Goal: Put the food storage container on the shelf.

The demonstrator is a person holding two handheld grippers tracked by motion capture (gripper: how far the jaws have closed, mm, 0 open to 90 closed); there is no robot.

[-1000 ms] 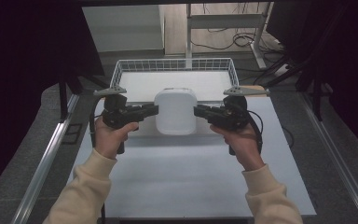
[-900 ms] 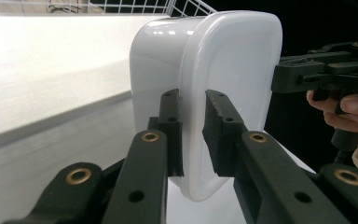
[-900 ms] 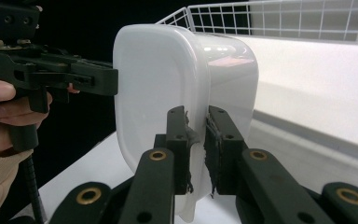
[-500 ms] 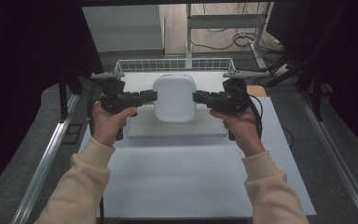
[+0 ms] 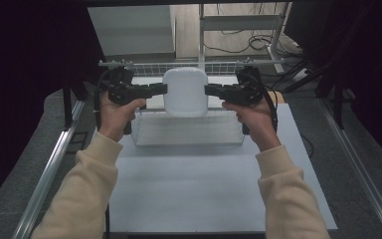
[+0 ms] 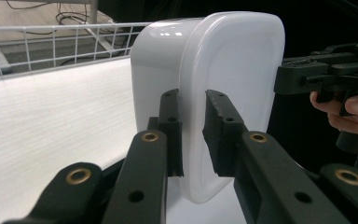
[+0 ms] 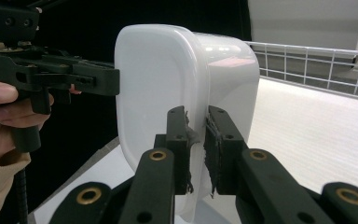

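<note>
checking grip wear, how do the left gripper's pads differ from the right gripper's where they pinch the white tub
In its own view, the left gripper has smooth, intact pads on the white tub; the right gripper has frayed, ragged pads. From above, the left gripper grips the tub's left edge, the right gripper its right edge. Both are black, two-jawed and shut on the tub's rim, holding it above the wire basket.

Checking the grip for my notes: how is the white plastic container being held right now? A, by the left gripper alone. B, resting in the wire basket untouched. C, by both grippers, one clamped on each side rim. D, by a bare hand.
C: the left gripper and right gripper each pinch an opposite rim of the white plastic container, held above the wire basket.
</note>
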